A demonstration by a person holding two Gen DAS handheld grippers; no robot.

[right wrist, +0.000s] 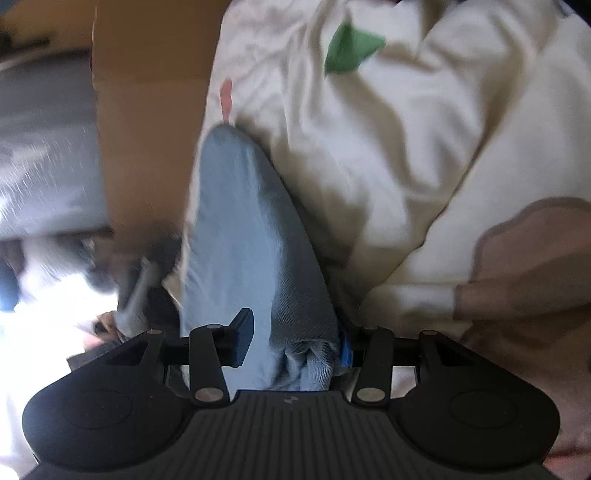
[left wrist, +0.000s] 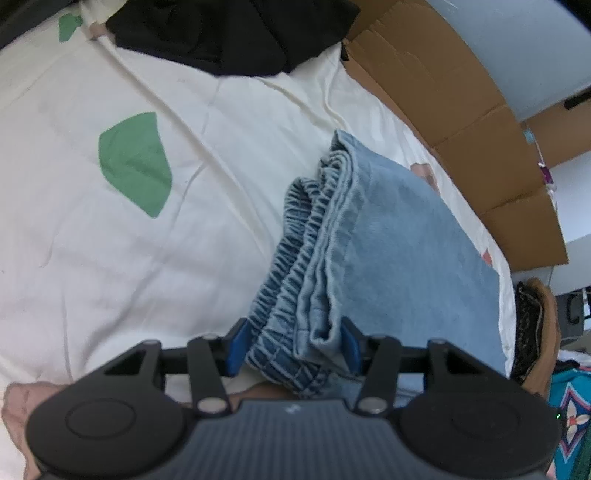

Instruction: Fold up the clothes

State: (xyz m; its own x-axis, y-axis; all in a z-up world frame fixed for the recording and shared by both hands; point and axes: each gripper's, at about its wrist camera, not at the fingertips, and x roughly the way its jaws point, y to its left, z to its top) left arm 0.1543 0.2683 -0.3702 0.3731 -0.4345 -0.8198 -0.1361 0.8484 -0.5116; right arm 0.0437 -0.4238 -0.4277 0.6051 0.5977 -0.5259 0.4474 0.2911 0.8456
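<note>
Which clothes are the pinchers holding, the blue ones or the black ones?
The folded blue jeans. The left gripper clamps their bunched waistband end, while the black garment lies untouched at the far edge of the cream bedding.

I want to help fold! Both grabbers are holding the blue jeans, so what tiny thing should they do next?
Probably lower the jeans flat onto the cream blanket, then let go. They already look folded, waistband stacked, with the left gripper and right gripper both clamped on them.
</note>
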